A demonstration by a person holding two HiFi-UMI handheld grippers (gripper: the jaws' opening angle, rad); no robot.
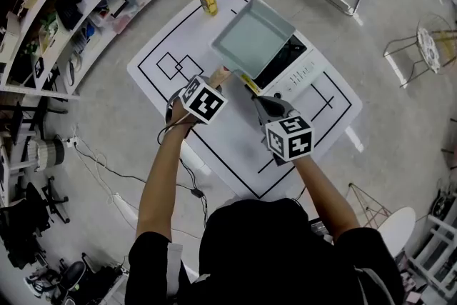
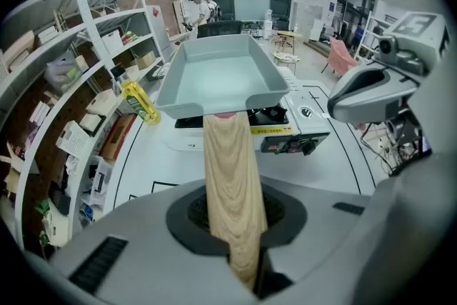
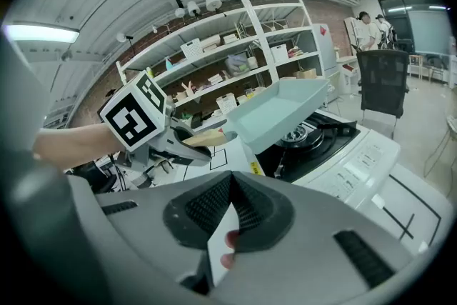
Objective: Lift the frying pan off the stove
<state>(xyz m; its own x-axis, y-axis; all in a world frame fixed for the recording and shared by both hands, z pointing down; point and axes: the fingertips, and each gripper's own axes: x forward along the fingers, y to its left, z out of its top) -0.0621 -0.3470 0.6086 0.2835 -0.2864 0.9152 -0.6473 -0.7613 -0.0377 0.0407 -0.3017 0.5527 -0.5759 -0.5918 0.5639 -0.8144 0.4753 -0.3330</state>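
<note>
Finding: your left gripper [image 2: 232,214] is clamped on the pan's wooden handle [image 2: 230,175], jaws nearly together with the wood pinched between them, well back from where it joins the pan. Your right gripper [image 3: 228,225] has its jaws together. Only a thin white sliver shows at the seam, and I cannot tell what it is. This gripper carries no part of the pan and hangs just beside the handle, over the table [image 1: 235,146].

Position: the pan [image 1: 253,36] is off the stove [image 1: 293,64]. The right gripper view shows it tilted in the air, with a gap between its base and the burner, though it overhangs the stove's left side.

Handling, as judged: the pan is a stiff, shallow square tray and appears empty, so it is probably moderate in weight. That weight sits well ahead of your grip, so expect the front edge to droop. The smooth wood may twist between the pads. The handle is the only sound hold, since the rim is thin and sloped. Gripping nearer the pan body would cut the leverage.
</note>
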